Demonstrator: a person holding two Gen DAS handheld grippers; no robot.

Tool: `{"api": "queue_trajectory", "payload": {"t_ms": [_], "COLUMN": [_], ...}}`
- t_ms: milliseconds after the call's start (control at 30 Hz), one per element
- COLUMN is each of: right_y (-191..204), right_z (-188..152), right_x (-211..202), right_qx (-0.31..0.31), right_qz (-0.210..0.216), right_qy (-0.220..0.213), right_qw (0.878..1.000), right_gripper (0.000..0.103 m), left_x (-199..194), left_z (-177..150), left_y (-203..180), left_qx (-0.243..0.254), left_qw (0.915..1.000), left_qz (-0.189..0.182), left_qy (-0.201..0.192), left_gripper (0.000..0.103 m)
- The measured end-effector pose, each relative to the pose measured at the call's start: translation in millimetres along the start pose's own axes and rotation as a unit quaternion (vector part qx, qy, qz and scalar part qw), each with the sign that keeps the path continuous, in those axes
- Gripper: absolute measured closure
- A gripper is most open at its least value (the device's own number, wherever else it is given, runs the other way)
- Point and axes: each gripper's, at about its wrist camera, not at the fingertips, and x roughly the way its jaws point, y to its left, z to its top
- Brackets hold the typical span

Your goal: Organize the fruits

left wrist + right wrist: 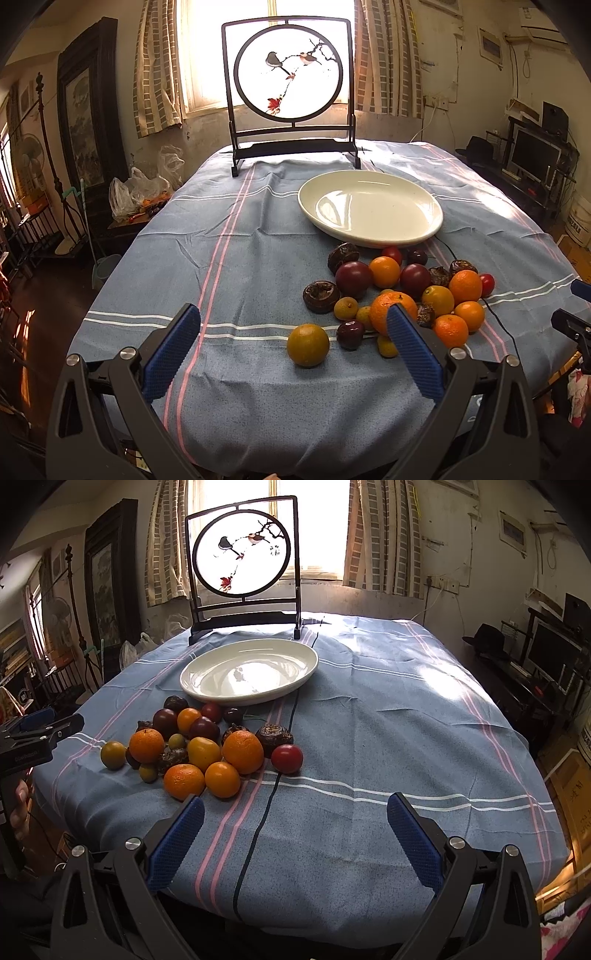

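Note:
A pile of mixed fruit [406,291] lies on the blue striped tablecloth: oranges, dark plums, small green-yellow citrus, red tomatoes and brown wrinkled fruits. It also shows in the right wrist view [199,746]. One greenish orange [308,345] sits apart at the pile's near left. An empty white oval plate [370,207] stands just behind the pile, also in the right wrist view [249,672]. My left gripper [295,334] is open and empty, just short of the pile. My right gripper [295,821] is open and empty, to the right of the pile.
A dark-framed bird screen [291,88] stands at the table's far edge before the window. A thin black cable [266,797] runs across the cloth beside the pile. The table edge drops off to floor clutter left and a monitor shelf [532,155] right.

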Motion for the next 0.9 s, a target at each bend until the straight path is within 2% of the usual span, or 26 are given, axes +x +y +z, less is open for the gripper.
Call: {"api": "queue_trajectory", "payload": {"t_ms": [900], "right_y": [-0.7], "right_z": [-0.3], "right_x": [-3.8], "right_qx": [-0.001], "right_qz": [-0.004], "right_qy": [-0.004], "right_qw": [1.000], "right_gripper": [0.004], "left_x": [-1.5], "left_z": [-2.1], "left_y": [1.9], "left_qx": [-0.003], "left_qw": [1.0000], "left_qz": [-0.001], "left_qy": [-0.003], "left_gripper": [0.004]}}
